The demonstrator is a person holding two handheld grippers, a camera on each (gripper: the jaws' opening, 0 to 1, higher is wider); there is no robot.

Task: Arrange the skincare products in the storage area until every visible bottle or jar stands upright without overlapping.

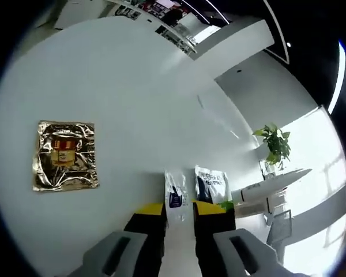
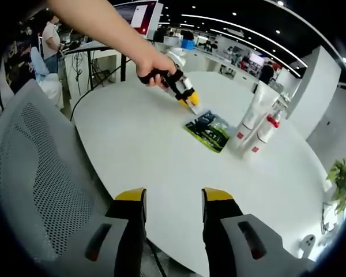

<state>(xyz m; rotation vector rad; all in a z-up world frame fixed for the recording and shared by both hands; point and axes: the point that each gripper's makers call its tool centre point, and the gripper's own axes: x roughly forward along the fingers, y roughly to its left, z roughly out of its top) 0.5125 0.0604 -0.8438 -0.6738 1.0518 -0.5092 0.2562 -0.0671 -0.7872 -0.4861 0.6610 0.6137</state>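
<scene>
1. In the left gripper view, a shiny gold packet [image 1: 65,155] lies flat on the white table [image 1: 132,75], far to the left and well apart from everything else. It has a red and yellow label in the middle. The words on it are too small to read.

2. Next comes the left gripper [image 1: 179,209]. Its yellow-tipped jaws are close together, with a thin white sachet [image 1: 176,196] between them. The sachet has a dark blue mark on it, but the writing is blurred. I think the jaws are pinching the sachet.

3. Just to the right of it lies a second sachet [image 1: 211,186] with a dark top. Its letters are too fuzzy to read.

4. In the right gripper view, a person's hand [image 2: 153,66] holds that left gripper at the far side of the table, with its tip touching a dark green sachet [image 2: 209,130] that lies flat.

5. To the right stand two white tubes [image 2: 255,127] with red marks, upright and side by side. They are near the green sachet. No words can be read on them.

6. The right gripper [image 2: 173,199] hangs over the near table edge with its jaws wide apart and nothing in them.

7. To do this step well, I think the left gripper should lift the sachet slowly and hold it by one edge, so it does not bend or slip. It should be put down in a bare spot, not on top of the other sachet, and away from the tubes so they do not tip.
</scene>
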